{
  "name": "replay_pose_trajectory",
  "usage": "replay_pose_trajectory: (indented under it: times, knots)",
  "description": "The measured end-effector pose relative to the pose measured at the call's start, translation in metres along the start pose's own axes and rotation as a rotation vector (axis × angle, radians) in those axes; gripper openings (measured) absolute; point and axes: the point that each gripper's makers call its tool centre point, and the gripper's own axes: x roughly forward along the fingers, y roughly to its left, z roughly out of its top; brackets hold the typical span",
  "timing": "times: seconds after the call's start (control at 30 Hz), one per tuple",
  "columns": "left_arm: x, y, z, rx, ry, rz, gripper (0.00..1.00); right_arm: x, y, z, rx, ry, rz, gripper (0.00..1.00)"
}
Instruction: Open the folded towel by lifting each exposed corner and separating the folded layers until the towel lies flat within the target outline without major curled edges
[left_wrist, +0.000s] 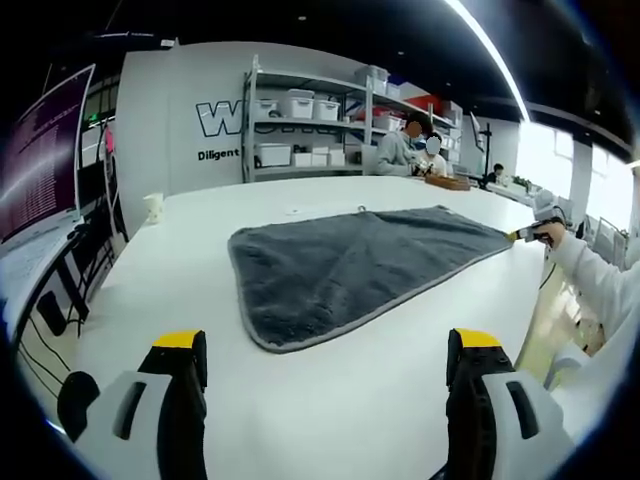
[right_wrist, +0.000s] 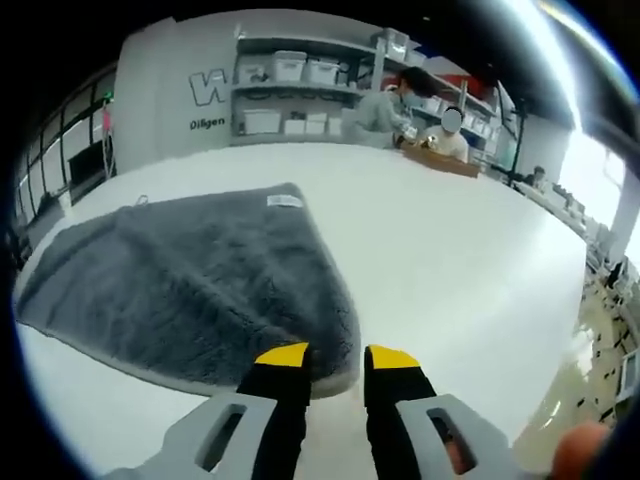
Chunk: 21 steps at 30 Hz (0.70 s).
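Towel: the grey towel (left_wrist: 355, 265) is lying spread on the white bench (left_wrist: 330, 400), its pile looking rumpled and its paler bound edge running round it; in your right gripper view the towel (right_wrist: 190, 285) is filling the left half, with a small white label (right_wrist: 284, 201) sitting near its far edge.
Near corner: one rounded corner of the towel is lying just in front of your right gripper's jaws, on the bench top.
Right gripper: your right gripper (right_wrist: 335, 358) is sitting at that corner with its yellow-tipped jaws only a narrow gap apart; you are not showing me whether cloth is pinched between them, so I cannot tell. In your left gripper view the right gripper (left_wrist: 527, 234) is meeting the towel's far right corner, your sleeve (left_wrist: 590, 275) trailing behind it.
Left gripper: your left gripper (left_wrist: 330, 350) is hovering over bare bench, well short of the towel, jaws spread wide and holding nothing.
Surroundings: shelving (left_wrist: 310, 125) with white storage bins is standing against the back wall, and people (left_wrist: 400, 150) are sitting at a table beyond the bench.
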Motion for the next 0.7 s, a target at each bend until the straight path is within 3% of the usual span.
replay_pose_trajectory:
  times: [0.1,0.17,0.33,0.4,0.5,0.7]
  knots:
    - [0.003,0.0,-0.002,0.0,0.007,0.001,0.99,-0.013,-0.001,0.007,0.025,-0.048,-0.001,0.2]
    - [0.004,0.0,-0.003,0.001,0.011,-0.001,0.99,-0.022,0.003,0.014,0.021,-0.084,0.008,0.28]
    - [0.005,-0.002,-0.004,0.002,0.014,-0.006,0.99,-0.048,0.039,0.035,0.031,-0.199,0.166,0.43]
    - [0.005,-0.001,-0.004,0.002,0.014,-0.004,0.99,-0.061,0.052,0.046,-0.026,-0.252,0.189,0.45]
    - [0.006,-0.002,-0.005,0.007,0.021,-0.002,0.99,-0.075,0.069,0.05,-0.105,-0.276,0.186,0.44]
    - [0.007,-0.004,-0.005,0.008,0.022,-0.01,0.99,-0.097,0.113,0.055,-0.192,-0.317,0.263,0.56]
